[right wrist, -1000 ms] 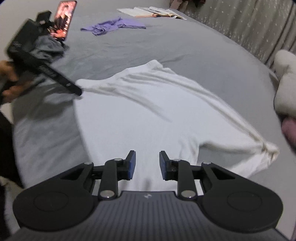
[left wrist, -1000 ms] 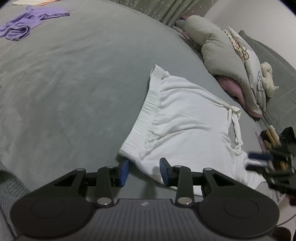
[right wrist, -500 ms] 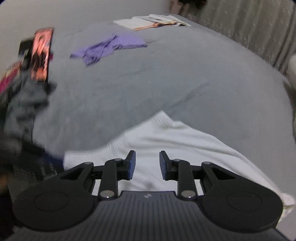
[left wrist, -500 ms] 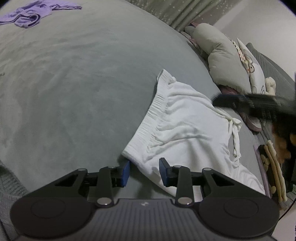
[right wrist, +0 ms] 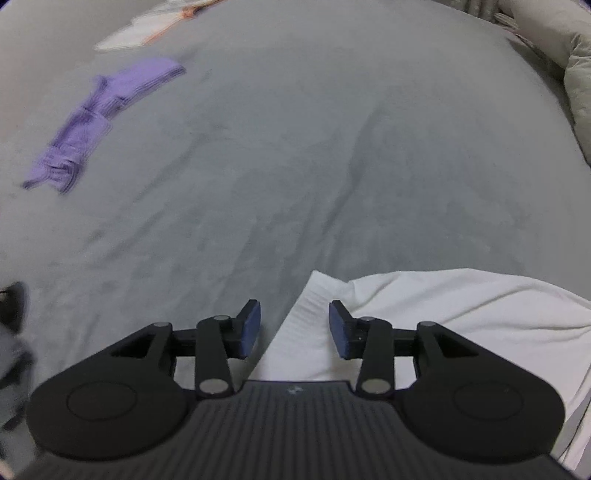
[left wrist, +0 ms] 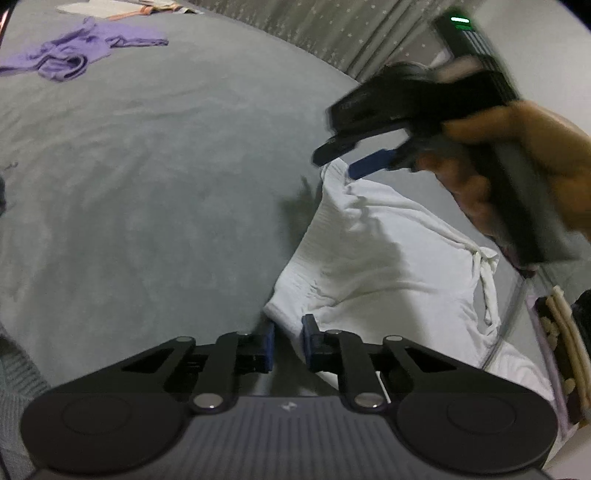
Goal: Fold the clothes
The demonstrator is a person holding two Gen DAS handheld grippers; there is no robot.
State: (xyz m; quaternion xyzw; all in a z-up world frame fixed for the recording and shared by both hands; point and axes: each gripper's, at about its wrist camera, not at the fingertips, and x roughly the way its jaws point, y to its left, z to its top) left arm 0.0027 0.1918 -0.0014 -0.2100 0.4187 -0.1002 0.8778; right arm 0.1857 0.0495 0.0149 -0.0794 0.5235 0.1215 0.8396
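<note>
White shorts (left wrist: 388,251) lie flat on the grey bed cover (left wrist: 147,184), the ribbed waistband toward the left of the view and the drawstring (left wrist: 487,280) at the right. My left gripper (left wrist: 288,343) is at the near waistband corner. Its jaws are closing, with the cloth corner between the pads. A hand (left wrist: 517,166) holds my right gripper (left wrist: 334,164) just above the far waistband corner. In the right wrist view this gripper (right wrist: 294,325) is opening. The edge of the shorts (right wrist: 443,325) lies under the gap between its pads, and they do not touch it.
A crumpled purple garment (left wrist: 74,55) lies far up the bed, also visible in the right wrist view (right wrist: 92,125). Flat pale items (right wrist: 147,29) sit behind it. A grey pillow (right wrist: 580,85) and a curtain (left wrist: 314,29) border the far side. A box of beige things (left wrist: 561,332) stands at the right edge.
The right gripper swept across the shorts to the far waistband corner, and its jaws widened. The left gripper stayed at the near corner, and its jaws narrowed around the cloth.
</note>
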